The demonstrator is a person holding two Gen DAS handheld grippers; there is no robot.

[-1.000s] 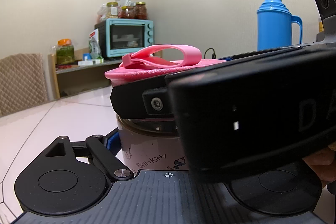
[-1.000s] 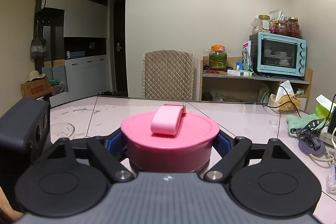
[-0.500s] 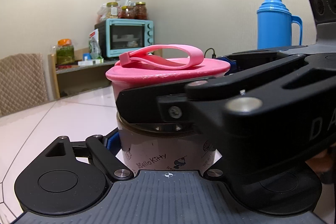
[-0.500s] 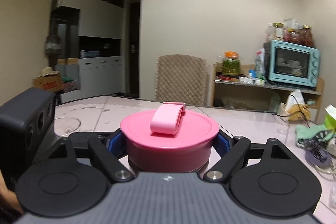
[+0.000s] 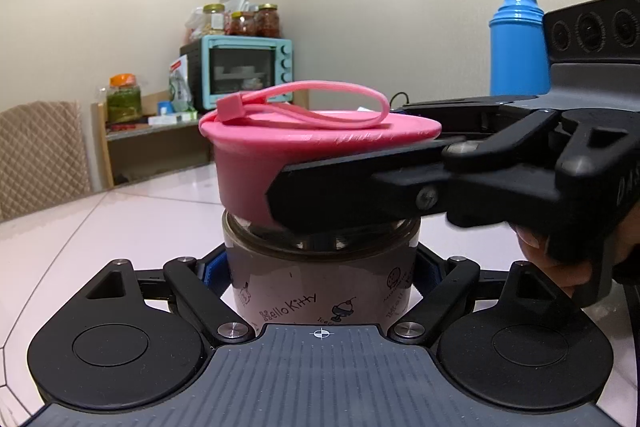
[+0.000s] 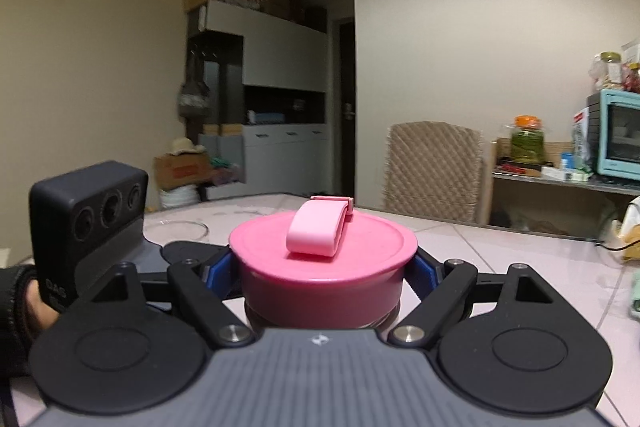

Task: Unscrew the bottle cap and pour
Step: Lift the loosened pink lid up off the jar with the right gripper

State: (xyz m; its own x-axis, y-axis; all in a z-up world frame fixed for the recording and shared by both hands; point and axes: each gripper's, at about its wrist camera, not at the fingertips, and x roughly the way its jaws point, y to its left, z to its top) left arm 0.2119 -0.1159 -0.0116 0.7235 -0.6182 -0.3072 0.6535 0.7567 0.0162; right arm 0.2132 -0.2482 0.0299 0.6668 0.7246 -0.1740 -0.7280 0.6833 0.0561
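Note:
A glass Hello Kitty bottle (image 5: 320, 283) stands on the pale table. My left gripper (image 5: 320, 267) is shut on its body. Its pink cap (image 5: 280, 147) with a loop strap sits tilted above the bottle's threaded neck. My right gripper (image 6: 324, 267) is shut on the pink cap (image 6: 320, 267); it reaches in from the right in the left wrist view (image 5: 440, 183). The left gripper's camera block (image 6: 88, 215) shows at the left of the right wrist view.
A blue thermos (image 5: 518, 47) stands at the back right. A glass dish (image 6: 180, 227) lies on the table beyond the bottle. A quilted chair (image 6: 432, 171), a shelf with a teal oven (image 5: 240, 71) and jars stand past the table edge.
My right gripper has turned around the bottle with the cap in it. The cap now sits tilted and raised, showing the neck threads. The left gripper and bottle have not moved.

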